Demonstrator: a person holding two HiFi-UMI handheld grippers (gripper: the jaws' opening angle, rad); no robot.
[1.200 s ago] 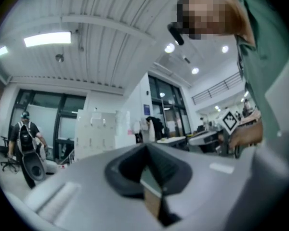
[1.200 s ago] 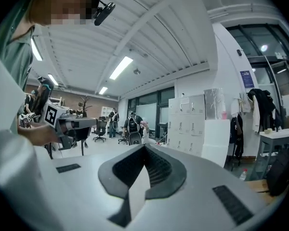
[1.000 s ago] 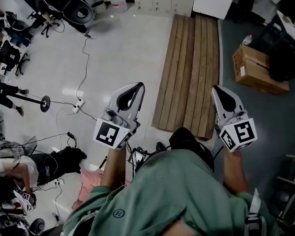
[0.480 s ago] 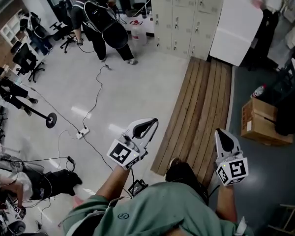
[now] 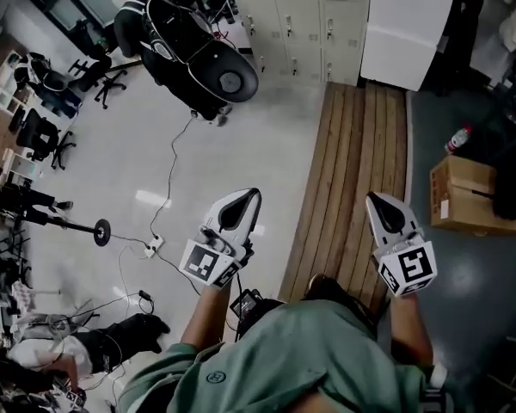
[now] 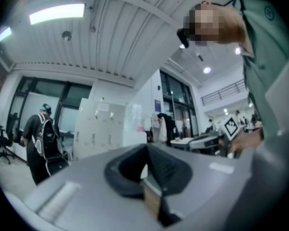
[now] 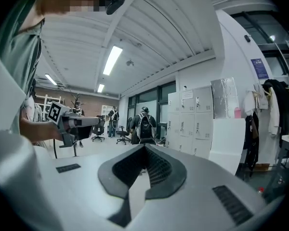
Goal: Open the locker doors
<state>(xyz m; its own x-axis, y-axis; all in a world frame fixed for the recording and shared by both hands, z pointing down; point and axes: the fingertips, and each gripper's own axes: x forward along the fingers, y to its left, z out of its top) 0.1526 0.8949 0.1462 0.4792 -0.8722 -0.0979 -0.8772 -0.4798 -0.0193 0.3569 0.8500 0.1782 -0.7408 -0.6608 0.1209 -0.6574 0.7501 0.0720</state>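
A bank of pale grey lockers point(image 5: 305, 11) stands at the far end of the room with its doors closed, well away from both grippers. The lockers point(image 6: 94, 129) also show far off in the left gripper view, and the lockers point(image 7: 188, 124) again in the right gripper view. My left gripper point(image 5: 249, 198) is held out over the light floor, shut and empty. My right gripper point(image 5: 378, 203) hangs over the wooden planks, shut with nothing in it. In each gripper view the jaws meet at the tip: left gripper point(image 6: 147, 148), right gripper point(image 7: 144, 147).
A wooden plank walkway point(image 5: 353, 162) leads toward the lockers. A white panel point(image 5: 404, 33) leans by them. A person with a black backpack point(image 5: 189, 41) bends near the lockers. A cardboard box point(image 5: 464, 196), a floor cable point(image 5: 168, 188), a power strip point(image 5: 152, 246) and a round-based stand point(image 5: 101, 231) lie around.
The head view has swung up, so more of the lockers shows. The person with the backpack has moved nearer and bent over. Both grippers stay shut and held out.
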